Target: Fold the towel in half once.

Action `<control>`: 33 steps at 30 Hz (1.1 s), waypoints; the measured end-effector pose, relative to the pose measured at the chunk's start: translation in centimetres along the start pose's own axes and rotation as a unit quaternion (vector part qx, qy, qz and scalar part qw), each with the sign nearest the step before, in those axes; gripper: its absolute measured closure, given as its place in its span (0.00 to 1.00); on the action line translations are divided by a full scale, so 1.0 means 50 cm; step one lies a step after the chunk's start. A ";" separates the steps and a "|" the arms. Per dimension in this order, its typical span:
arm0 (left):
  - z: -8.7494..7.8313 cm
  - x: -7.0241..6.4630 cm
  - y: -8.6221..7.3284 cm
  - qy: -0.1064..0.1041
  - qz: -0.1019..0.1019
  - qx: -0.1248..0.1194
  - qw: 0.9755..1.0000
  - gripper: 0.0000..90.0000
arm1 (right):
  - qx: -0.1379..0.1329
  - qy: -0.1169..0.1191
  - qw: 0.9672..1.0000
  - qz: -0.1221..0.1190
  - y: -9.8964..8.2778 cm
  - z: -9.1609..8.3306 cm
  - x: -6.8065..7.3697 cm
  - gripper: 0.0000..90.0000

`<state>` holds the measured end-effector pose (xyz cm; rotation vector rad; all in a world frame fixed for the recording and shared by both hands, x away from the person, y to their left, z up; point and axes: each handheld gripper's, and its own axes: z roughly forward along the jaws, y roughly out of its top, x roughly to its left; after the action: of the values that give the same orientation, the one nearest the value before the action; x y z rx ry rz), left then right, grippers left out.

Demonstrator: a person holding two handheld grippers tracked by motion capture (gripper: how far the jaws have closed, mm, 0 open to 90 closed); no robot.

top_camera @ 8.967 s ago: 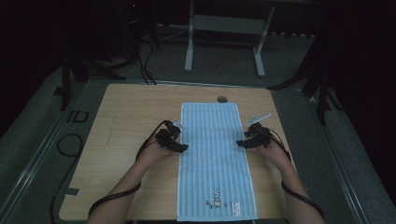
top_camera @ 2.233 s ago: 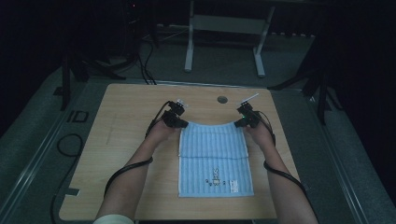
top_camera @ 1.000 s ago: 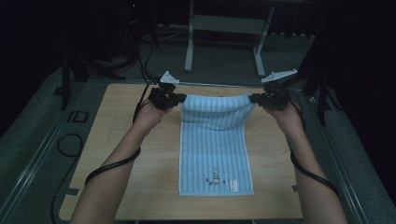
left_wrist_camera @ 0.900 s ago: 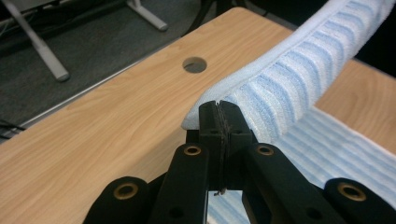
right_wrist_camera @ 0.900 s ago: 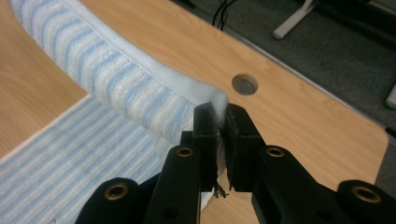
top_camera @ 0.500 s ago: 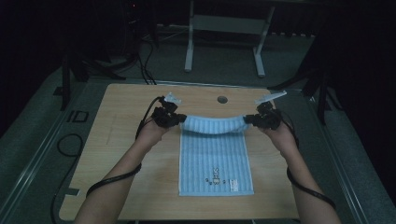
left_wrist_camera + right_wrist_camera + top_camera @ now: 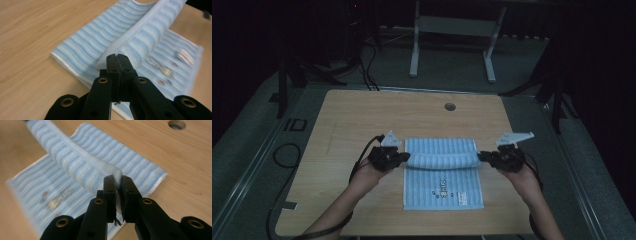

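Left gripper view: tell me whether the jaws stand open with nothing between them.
No: the left gripper is closed on a corner of the blue striped towel, lifting its edge.

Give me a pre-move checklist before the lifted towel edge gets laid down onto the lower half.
1. Left claw shut on its towel corner: ok.
2. Right claw pinching the other corner: ok, cloth shows between its jaws.
3. Lifted edge level between the two claws: ok, high view.
4. Lower half lying flat on the table: ok.
5. Side edges lined up for the fold: cannot tell.
6. Printed end uncovered and clear of the claws: ok.
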<state>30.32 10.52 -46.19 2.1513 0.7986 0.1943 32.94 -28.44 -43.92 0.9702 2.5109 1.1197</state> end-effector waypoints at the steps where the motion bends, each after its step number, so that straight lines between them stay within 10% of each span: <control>1: -0.006 -0.018 -0.018 -0.040 0.002 0.010 0.999 0.98 | -0.001 0.019 1.000 0.004 -0.019 -0.017 0.016 0.86; 5: -0.009 -0.071 -0.090 -0.070 0.025 0.063 0.995 0.64 | 0.008 0.062 0.998 0.016 -0.109 -0.065 0.066 0.61; 8: -0.003 -0.065 -0.112 -0.063 0.007 0.067 0.996 0.58 | 0.022 0.034 0.998 0.040 -0.141 -0.069 0.064 0.58; 19: 0.037 -0.016 -0.107 -0.056 -0.023 0.084 0.995 0.51 | 0.035 0.041 0.997 0.048 -0.121 0.001 0.037 0.55; 33: 0.063 0.032 -0.067 -0.034 -0.011 0.093 0.995 0.52 | 0.045 0.027 0.998 0.030 -0.075 0.065 -0.025 0.53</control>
<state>31.21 11.05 -50.94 2.3097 0.8284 0.0369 33.53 -29.22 -48.93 1.0581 2.6120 1.0699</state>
